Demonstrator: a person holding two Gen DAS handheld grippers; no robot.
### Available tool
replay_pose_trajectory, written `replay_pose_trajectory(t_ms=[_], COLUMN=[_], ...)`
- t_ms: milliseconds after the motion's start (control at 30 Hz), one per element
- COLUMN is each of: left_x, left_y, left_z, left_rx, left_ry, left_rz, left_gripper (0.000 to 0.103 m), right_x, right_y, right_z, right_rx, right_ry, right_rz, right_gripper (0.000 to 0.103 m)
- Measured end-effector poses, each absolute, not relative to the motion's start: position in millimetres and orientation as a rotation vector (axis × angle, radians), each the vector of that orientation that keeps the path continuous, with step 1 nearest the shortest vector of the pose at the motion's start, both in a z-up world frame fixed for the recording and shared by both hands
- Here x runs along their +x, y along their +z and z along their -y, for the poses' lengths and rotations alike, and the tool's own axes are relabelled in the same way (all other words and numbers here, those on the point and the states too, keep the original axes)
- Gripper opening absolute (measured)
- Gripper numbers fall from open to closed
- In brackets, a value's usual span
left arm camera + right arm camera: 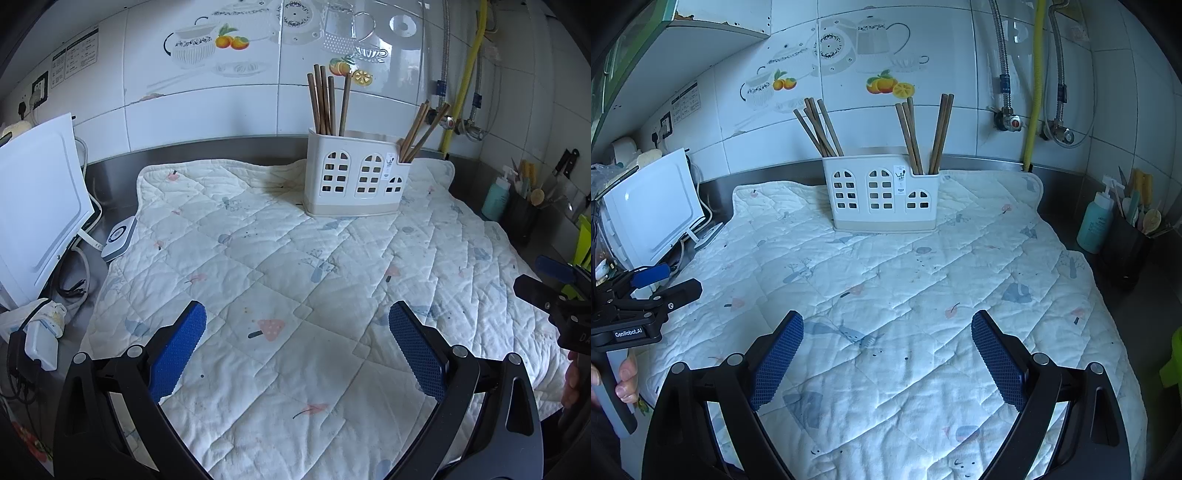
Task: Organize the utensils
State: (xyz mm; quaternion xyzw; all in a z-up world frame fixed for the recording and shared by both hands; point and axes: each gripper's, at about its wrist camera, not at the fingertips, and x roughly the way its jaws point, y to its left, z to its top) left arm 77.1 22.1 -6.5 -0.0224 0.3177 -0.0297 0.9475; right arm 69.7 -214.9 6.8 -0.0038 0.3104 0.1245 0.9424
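Standing well beyond both spread, empty fingers (417,343), chopsticks (327,99) in holder (882,195)

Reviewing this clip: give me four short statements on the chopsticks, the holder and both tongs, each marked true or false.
1. Both tongs, left and right, are open and empty. True.
2. Chopsticks lie loose on the quilted cloth. False: all stand in the white holder.
3. The holder stands at the far edge of the cloth, near the tiled wall. True.
4. All chopsticks share one compartment. False: they stand in separate groups at the holder's left and right ends.
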Motion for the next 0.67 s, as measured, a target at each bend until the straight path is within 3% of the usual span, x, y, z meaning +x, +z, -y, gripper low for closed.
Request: replay_pose_trajectory(t_ms=[667], left_x=[69.3], left_y=[-3.1], left_z=[-18.7], left_rx=[-0.042], left_ry=[-0.059], left_rz=[-0.635], left_gripper=[0.098], right_x=[63.8], right_y=[11.0], right_z=[219.5], right_rx=[-0.006], right_ry=[0.254], right_rz=[-0.623], right_gripper=[0.089])
